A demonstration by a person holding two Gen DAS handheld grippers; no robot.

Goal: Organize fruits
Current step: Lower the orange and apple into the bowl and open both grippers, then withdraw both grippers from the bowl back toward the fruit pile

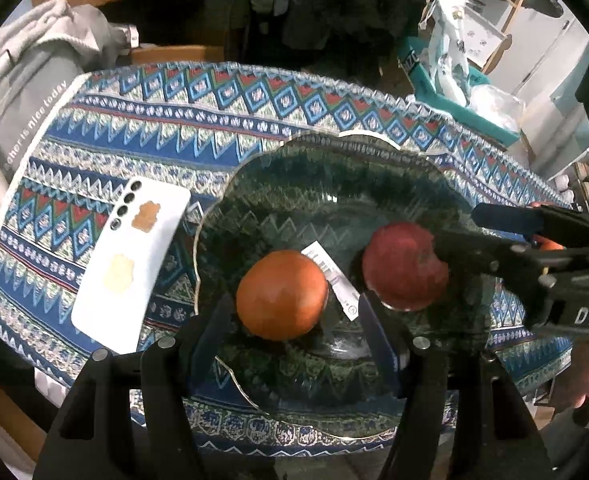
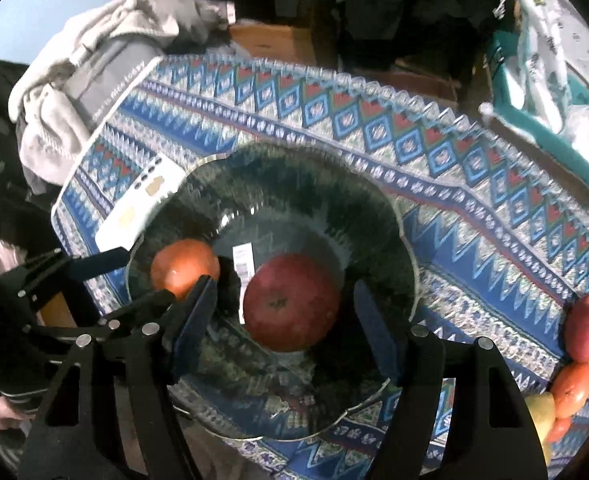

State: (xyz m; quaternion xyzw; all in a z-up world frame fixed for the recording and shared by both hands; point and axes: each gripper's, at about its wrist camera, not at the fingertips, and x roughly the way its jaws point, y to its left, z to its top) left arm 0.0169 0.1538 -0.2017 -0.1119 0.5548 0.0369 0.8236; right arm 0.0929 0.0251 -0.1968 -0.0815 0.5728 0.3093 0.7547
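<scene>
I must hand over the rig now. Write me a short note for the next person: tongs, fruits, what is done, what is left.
Left tongs: open, above the orange fruit, not pressing on it.
Right tongs: open, above the red apple, no grip.
Both fruits lie in the glass bowl on the patterned tablecloth, with a barcode label between them.
Done: two fruits in the bowl.
Left: a second red apple, another orange fruit and a yellow fruit wait on the cloth at the right edge.
A white phone lies left of the bowl; avoid it.
</scene>
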